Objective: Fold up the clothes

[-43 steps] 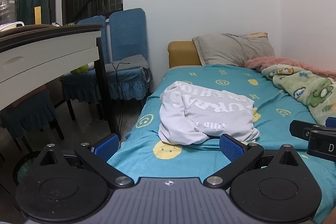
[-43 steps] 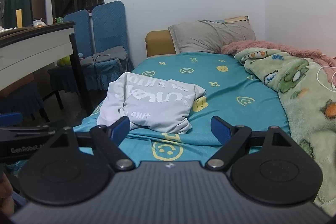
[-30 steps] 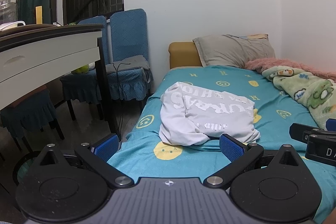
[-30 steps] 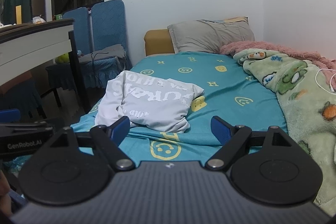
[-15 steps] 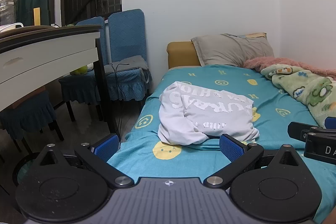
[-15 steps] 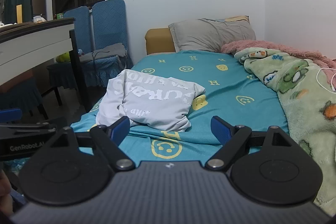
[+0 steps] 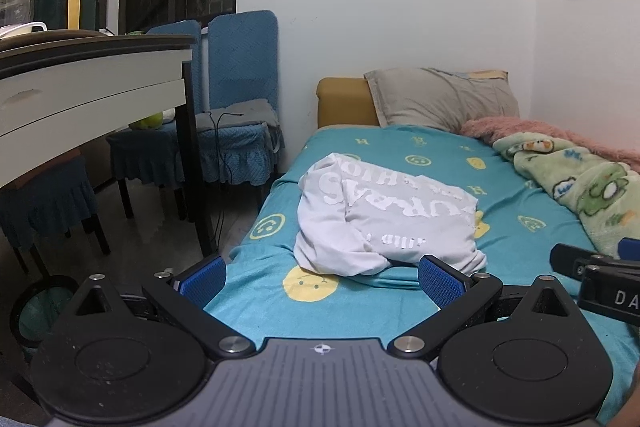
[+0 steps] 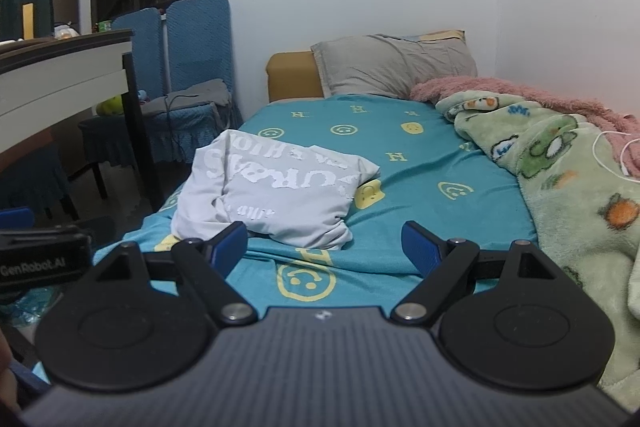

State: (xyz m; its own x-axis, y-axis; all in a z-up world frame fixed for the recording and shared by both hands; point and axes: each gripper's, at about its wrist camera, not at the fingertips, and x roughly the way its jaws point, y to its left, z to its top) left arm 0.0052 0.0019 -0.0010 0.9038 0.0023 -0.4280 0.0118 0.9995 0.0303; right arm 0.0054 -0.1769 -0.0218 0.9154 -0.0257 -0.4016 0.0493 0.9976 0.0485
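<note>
A white garment with white lettering (image 7: 384, 219) lies loosely folded on the teal bed sheet (image 7: 400, 307), near the bed's left edge; it also shows in the right wrist view (image 8: 276, 195). My left gripper (image 7: 322, 283) is open and empty, held just short of the garment's near edge. My right gripper (image 8: 326, 247) is open and empty, near the garment's near right corner. Each gripper's body shows at the side of the other's view.
A green cartoon blanket (image 8: 580, 179) and a pink fluffy blanket (image 8: 520, 95) cover the bed's right side. A grey pillow (image 8: 392, 63) lies at the head. A desk (image 7: 80, 83) and blue chairs (image 7: 240, 99) stand left of the bed.
Both grippers have only drifted slightly; the garment has not moved and both stay open.
</note>
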